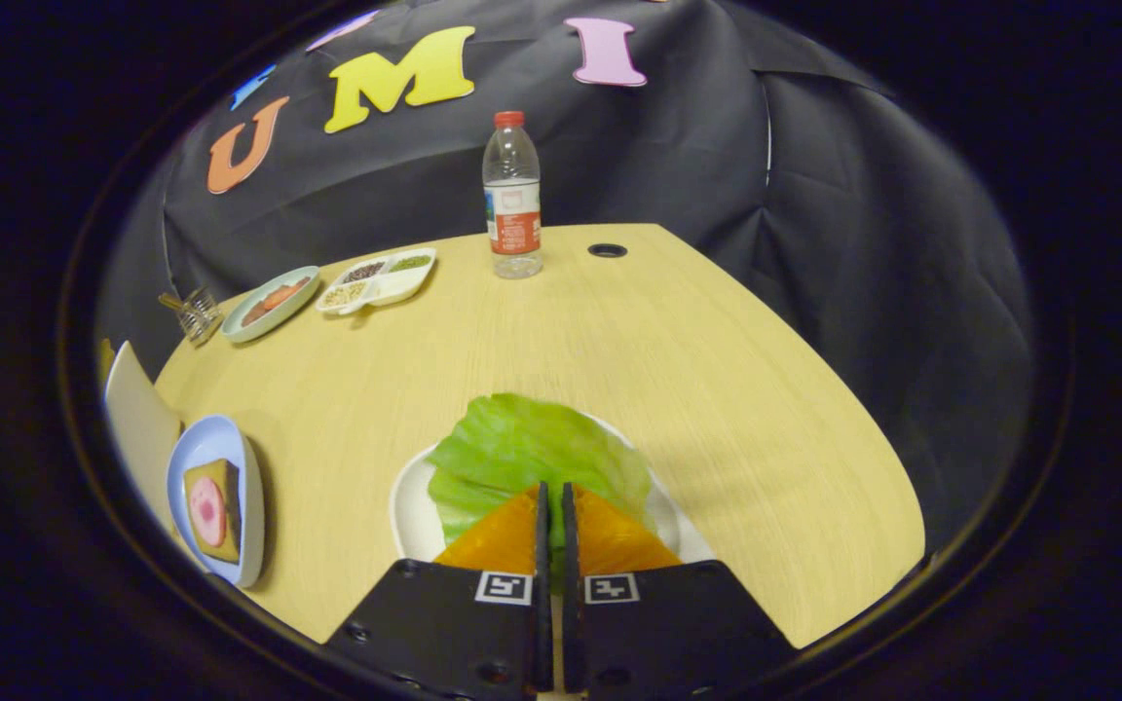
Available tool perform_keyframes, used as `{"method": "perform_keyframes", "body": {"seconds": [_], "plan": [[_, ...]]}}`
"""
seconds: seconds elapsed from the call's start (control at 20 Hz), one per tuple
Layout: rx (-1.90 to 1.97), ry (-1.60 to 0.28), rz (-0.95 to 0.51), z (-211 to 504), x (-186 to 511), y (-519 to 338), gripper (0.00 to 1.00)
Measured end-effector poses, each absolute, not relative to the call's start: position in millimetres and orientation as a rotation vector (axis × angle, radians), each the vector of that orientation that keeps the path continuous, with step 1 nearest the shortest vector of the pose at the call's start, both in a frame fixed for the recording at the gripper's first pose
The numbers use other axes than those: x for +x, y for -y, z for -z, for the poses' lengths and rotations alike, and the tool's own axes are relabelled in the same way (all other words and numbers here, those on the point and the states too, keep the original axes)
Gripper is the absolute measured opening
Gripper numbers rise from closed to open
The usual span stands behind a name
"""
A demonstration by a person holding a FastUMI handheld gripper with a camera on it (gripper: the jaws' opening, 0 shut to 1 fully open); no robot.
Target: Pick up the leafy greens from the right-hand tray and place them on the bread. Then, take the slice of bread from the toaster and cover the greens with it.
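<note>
Gripper (552, 501) fingers are pinched nearly together on the near edge of the lettuce (522, 453), which lies on the white tray (407, 506). Step in hand looks like picking up the greens. Next they must be lifted clear and carried to the bread (213, 510) on the blue plate (193, 450), off to the left.

The gripper (552, 506) has its fingers nearly closed on the lettuce leaf (532, 453) — a thin green strip shows between them — over a white plate (410, 516) near the table's (717, 389) front edge.
</note>
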State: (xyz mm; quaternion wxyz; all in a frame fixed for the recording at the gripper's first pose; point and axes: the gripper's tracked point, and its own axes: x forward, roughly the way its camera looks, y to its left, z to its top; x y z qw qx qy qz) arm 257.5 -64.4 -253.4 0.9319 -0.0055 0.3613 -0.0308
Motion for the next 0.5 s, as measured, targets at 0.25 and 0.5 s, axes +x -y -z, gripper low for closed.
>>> {"method": "perform_keyframes", "body": {"seconds": [0.25,0.5], "plan": [[0.052,-0.737,0.049,240,239,59,0.01],[0.042,-0.681,0.013,201,220,51,0.00]]}}
